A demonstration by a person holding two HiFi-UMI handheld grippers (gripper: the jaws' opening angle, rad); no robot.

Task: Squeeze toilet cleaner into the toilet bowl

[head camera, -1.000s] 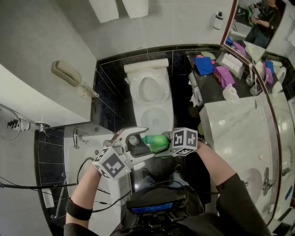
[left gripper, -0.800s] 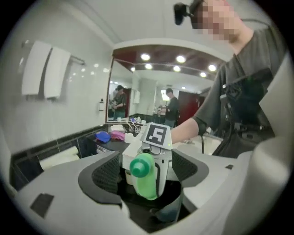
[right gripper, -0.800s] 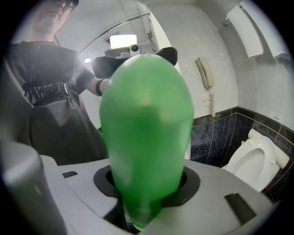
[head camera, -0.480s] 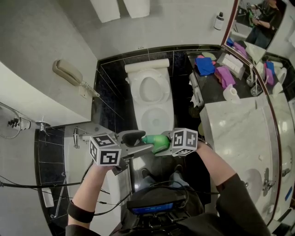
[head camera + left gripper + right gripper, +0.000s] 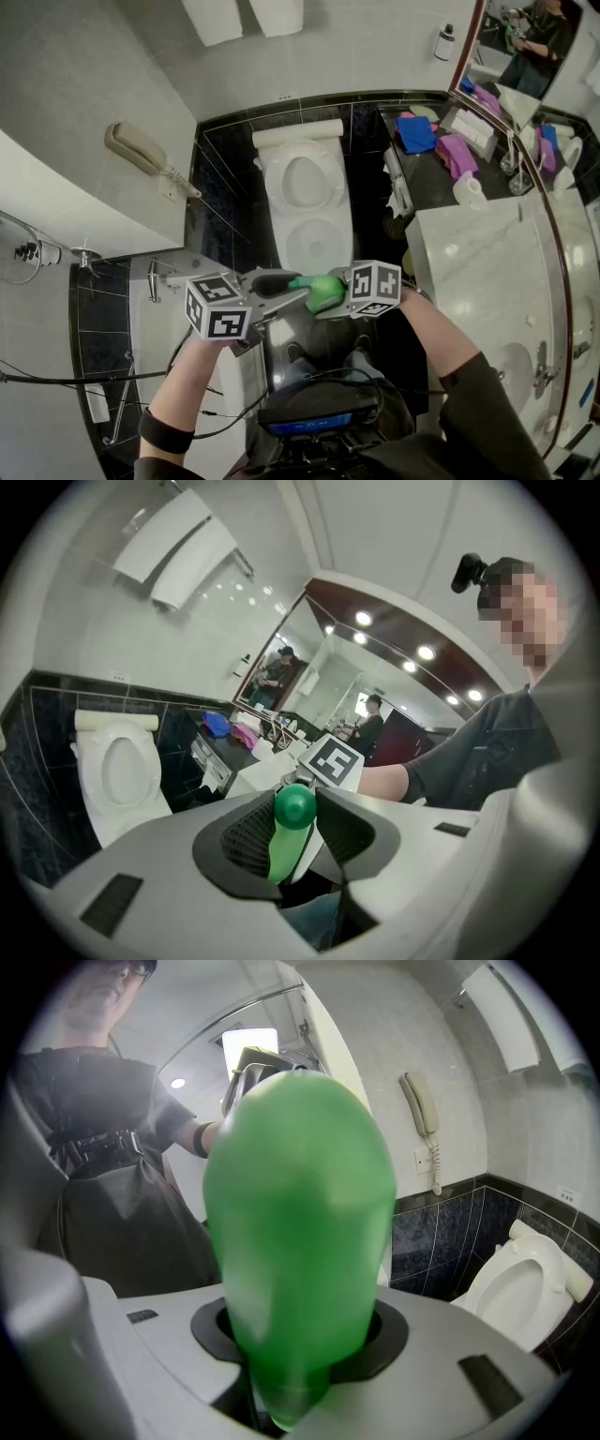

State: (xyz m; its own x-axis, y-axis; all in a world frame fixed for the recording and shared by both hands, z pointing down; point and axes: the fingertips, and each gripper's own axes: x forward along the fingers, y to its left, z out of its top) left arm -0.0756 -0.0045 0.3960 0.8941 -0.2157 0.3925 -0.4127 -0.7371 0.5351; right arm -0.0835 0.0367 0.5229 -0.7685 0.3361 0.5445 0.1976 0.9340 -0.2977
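A green toilet cleaner bottle [image 5: 322, 292] is held level in front of me, below the white toilet [image 5: 309, 230], whose lid stands up and whose bowl is uncovered. My right gripper [image 5: 330, 296] is shut on the bottle's body, which fills the right gripper view [image 5: 298, 1213]. My left gripper [image 5: 279, 284] has just been closing from the left. The bottle's round green cap [image 5: 295, 806] sits between its black pads [image 5: 246, 841], which press on it. The toilet [image 5: 114, 778] also shows at the left of the left gripper view.
A wall phone [image 5: 141, 154] hangs at the left. A marble counter [image 5: 478, 272] with a sink stands at the right. Beyond it a dark shelf holds a paper roll [image 5: 466, 187] and blue and purple cloths [image 5: 415, 133]. A bathtub edge with a tap [image 5: 155, 279] lies at the lower left.
The left gripper has rolled so that its marker cube faces up. Its wide-open jaws have closed onto the bottle's cap end. The right gripper and the bottle have stayed in place.
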